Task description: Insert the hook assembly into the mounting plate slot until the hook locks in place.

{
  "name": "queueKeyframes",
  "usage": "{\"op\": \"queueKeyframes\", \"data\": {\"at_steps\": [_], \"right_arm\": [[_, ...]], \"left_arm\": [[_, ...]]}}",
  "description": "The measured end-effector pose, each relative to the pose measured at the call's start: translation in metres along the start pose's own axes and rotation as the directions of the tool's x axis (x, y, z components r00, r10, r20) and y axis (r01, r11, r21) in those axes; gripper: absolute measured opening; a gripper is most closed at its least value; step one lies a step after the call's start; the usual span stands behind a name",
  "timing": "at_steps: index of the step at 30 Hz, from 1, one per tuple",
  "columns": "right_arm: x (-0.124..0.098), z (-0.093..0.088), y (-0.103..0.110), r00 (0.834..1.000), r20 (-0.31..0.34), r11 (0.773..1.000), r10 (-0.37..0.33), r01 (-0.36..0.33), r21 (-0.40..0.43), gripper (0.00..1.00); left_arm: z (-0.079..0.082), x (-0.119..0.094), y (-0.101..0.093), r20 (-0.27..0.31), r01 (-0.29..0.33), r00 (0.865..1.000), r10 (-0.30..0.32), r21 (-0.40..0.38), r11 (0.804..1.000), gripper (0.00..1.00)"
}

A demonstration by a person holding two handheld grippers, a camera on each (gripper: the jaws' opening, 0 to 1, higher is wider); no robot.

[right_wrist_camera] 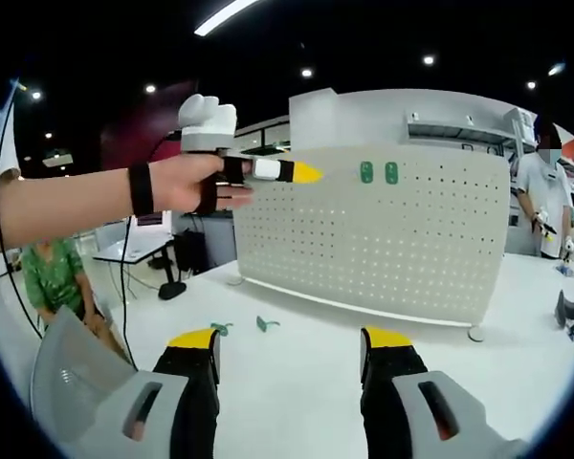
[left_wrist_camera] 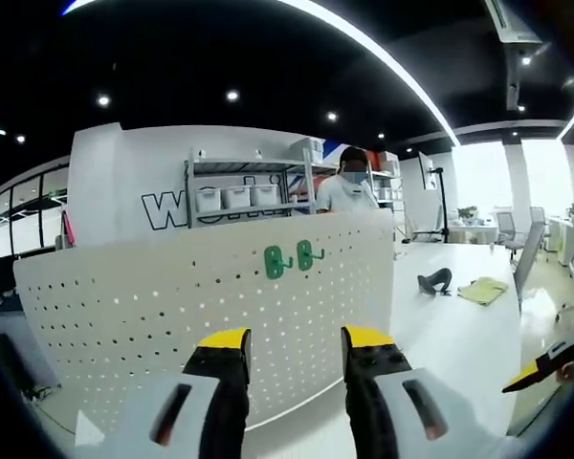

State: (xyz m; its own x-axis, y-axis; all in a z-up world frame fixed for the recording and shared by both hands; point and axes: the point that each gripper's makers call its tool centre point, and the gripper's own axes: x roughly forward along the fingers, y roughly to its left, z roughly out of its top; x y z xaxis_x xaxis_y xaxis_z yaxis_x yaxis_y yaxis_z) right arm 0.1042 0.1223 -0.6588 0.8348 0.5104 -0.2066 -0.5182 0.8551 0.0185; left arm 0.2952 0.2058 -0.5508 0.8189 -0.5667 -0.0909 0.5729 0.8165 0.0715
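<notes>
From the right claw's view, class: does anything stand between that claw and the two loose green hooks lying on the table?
Nothing visible does. The right claw is open over bare white table, and the loose green hooks lie ahead and left of it, in front of the pegboard. The left claw is higher up, near the board.

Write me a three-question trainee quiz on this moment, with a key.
1. True or false: two green hooks already hang on the pegboard.
2. Where are the two loose hooks lying? A) on the white table B) on a shelf C) in the right gripper
3. Fill in: the left gripper is raised toward the ____.

Key: 1 true; 2 A; 3 pegboard. Both grippers' jaws stand apart, empty.
</notes>
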Motion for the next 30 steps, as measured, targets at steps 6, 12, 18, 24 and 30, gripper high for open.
{"op": "queueKeyframes", "data": {"at_steps": [6, 12, 18, 24, 30], "right_arm": [[0.000, 0.001, 0.000, 1.000, 0.002, 1.000, -0.017, 0.017, 0.000, 0.60], [-0.001, 0.000, 0.003, 1.000, 0.005, 1.000, -0.026, 0.026, 0.007, 0.60], [0.000, -0.001, 0.005, 1.000, 0.008, 0.999, -0.028, 0.028, 0.020, 0.60], [-0.002, -0.003, 0.009, 0.999, 0.005, 0.999, -0.032, 0.032, 0.020, 0.60], [-0.003, -0.004, 0.011, 0.999, 0.003, 0.999, -0.033, 0.033, 0.019, 0.60]], "left_arm": [[-0.008, -0.007, 0.002, -0.025, 0.008, 1.000, -0.008, 0.001, 1.000, 0.39], [-0.014, -0.012, 0.008, -0.033, 0.002, 0.999, -0.002, -0.001, 1.000, 0.39], [-0.036, -0.022, 0.005, -0.063, 0.013, 0.998, -0.014, -0.010, 1.000, 0.39], [-0.059, -0.031, 0.008, -0.106, 0.007, 0.994, -0.009, -0.021, 1.000, 0.40], [-0.072, -0.037, 0.015, -0.122, -0.010, 0.993, 0.004, -0.048, 0.999, 0.40]]}}
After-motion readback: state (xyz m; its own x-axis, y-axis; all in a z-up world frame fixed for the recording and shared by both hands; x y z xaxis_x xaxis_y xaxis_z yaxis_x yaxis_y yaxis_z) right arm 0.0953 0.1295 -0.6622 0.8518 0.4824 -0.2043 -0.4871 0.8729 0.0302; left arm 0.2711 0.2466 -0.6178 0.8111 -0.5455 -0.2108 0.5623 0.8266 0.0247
